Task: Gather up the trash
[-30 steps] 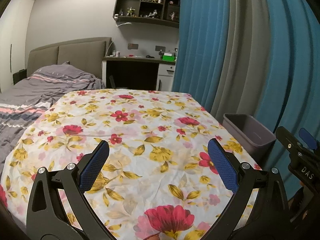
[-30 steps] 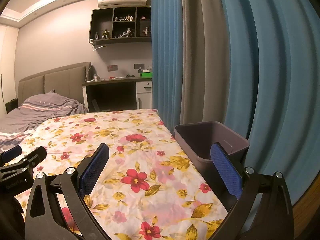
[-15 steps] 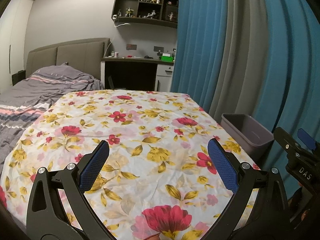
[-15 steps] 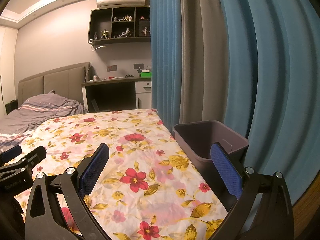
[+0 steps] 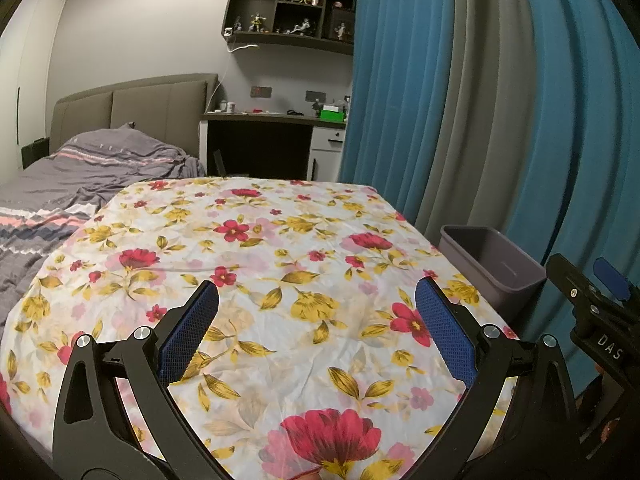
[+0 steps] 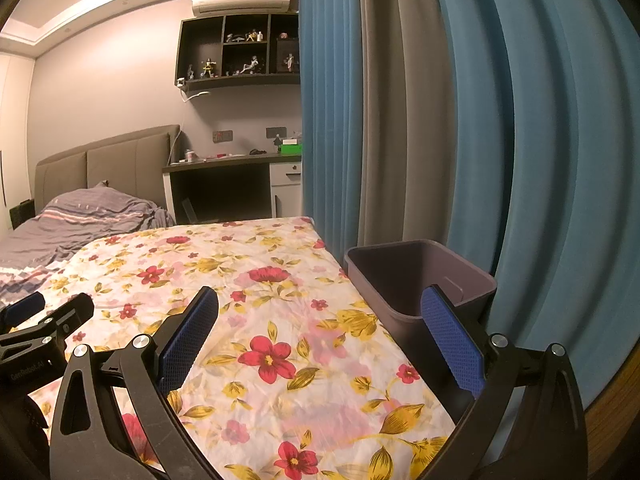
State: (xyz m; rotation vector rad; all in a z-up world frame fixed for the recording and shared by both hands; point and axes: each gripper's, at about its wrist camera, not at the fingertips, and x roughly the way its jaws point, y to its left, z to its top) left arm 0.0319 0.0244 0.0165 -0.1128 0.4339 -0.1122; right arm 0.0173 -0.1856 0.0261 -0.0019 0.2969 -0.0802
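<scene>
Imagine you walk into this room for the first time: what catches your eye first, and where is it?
The floral sheet grabs the eye first, its red and yellow flowers covering the surface right below both open claws, with no trash showing on it. Next come the blue curtains filling the right side, and the empty purple bin standing between them and the sheet's right edge.

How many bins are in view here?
1. A single grey bin stands at the right edge of the floral table, against the curtain; it also shows in the left wrist view. What I can see of its inside holds nothing.
</scene>
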